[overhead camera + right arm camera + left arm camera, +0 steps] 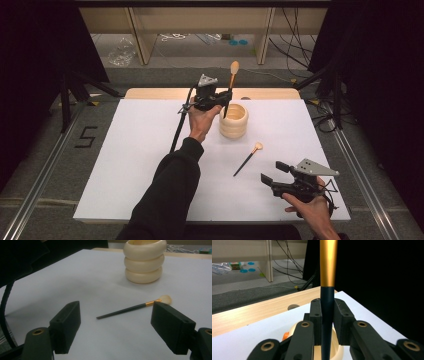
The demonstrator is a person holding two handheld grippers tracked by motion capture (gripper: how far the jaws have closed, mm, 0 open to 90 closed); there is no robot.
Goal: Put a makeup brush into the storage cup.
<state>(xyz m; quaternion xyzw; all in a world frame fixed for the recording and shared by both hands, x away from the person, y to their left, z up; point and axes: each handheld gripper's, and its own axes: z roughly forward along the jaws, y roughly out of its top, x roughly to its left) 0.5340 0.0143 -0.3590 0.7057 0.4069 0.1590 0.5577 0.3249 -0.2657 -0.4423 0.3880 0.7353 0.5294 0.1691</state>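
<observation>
A black-handled makeup brush with gold ferrule (230,85) is clamped upright between the closed left gripper (225,96) jaws, its lower end dipped into the cream ribbed ring-stacked holder (234,121) directly below. The right gripper (274,172) is held wide open, nothing gripped; a second black-handled brush (135,307) is seen lying just beyond its fingers.

White-topped table (140,150), on it a ribbed cream holder (233,121) and, nearby, one black-handled brush (248,158).

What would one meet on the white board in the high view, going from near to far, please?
Right gripper → makeup brush lying flat → cream ribbed holder → left gripper, clamping a second brush upright.
</observation>
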